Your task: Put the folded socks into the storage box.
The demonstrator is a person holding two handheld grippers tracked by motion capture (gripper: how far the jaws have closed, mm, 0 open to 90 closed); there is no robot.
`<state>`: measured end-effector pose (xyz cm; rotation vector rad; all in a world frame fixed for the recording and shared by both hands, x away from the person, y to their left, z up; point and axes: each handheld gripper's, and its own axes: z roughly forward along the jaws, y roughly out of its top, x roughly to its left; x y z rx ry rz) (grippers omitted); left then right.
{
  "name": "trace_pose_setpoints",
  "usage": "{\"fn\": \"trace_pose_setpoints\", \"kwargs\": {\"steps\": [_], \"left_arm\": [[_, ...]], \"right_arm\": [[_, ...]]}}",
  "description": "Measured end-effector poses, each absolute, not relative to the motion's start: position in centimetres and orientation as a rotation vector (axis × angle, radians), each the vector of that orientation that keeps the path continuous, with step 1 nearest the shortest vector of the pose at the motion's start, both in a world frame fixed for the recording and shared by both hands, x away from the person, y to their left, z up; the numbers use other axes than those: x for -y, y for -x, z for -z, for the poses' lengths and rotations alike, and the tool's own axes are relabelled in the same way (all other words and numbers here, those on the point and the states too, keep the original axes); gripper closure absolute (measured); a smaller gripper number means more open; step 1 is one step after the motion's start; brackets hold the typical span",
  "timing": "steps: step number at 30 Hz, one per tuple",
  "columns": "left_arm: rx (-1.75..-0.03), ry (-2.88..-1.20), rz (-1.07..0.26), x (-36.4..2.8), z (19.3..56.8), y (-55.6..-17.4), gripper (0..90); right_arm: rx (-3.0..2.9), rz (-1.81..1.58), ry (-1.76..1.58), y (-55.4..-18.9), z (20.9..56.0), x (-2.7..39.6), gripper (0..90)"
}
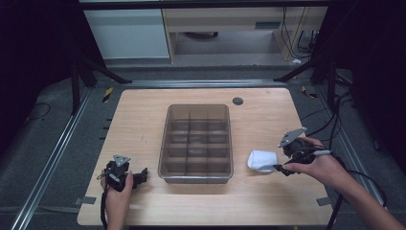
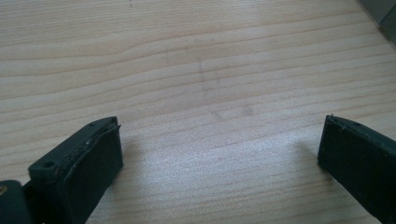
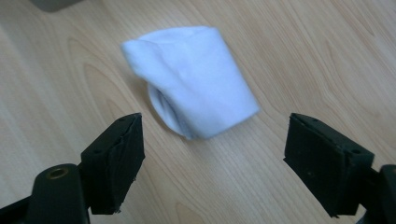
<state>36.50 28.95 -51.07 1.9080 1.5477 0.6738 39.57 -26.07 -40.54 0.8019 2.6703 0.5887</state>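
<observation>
Both grippers' fingers are standing open: right gripper (image 3: pixel 212 158) is facing the folded white cloth (image 3: pixel 196 79), ungrasped; left gripper (image 2: pixel 219 158) is idling; the divided bin (image 1: pixel 196 141), seemingly empty, is waiting.

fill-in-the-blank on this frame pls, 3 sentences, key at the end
1. The sock lying ahead of the right gripper is ____ in colour.
2. The sock lies to the ____ of the bin in the high view.
3. The left gripper has its jaws ____, with bare table between them.

Missing words: white; right; open
</observation>
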Motion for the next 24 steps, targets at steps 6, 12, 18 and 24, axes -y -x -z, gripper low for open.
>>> {"fn": "trace_pose_setpoints", "kwargs": {"steps": [6, 12, 18, 24], "left_arm": [[-1.549, -1.906, -0.673, -28.9, 51.1, -36.4, 0.0], [-1.550, -1.907, -0.673, -28.9, 51.1, -36.4, 0.0], [-1.548, -1.906, -0.671, -28.9, 51.1, -36.4, 0.0], [-1.548, -1.908, -0.672, -28.9, 51.1, -36.4, 0.0]], "right_arm": [[-2.733, -0.513, -0.683, -39.8, 39.8, 24.3, 21.2], [-2.748, -0.410, -0.565, -39.1, 39.8, 23.1, 22.5], [-2.787, -0.366, -0.455, -38.9, 40.7, 22.5, 31.3], [-2.827, -0.310, -0.371, -39.7, 42.2, 21.0, 38.2]]}}
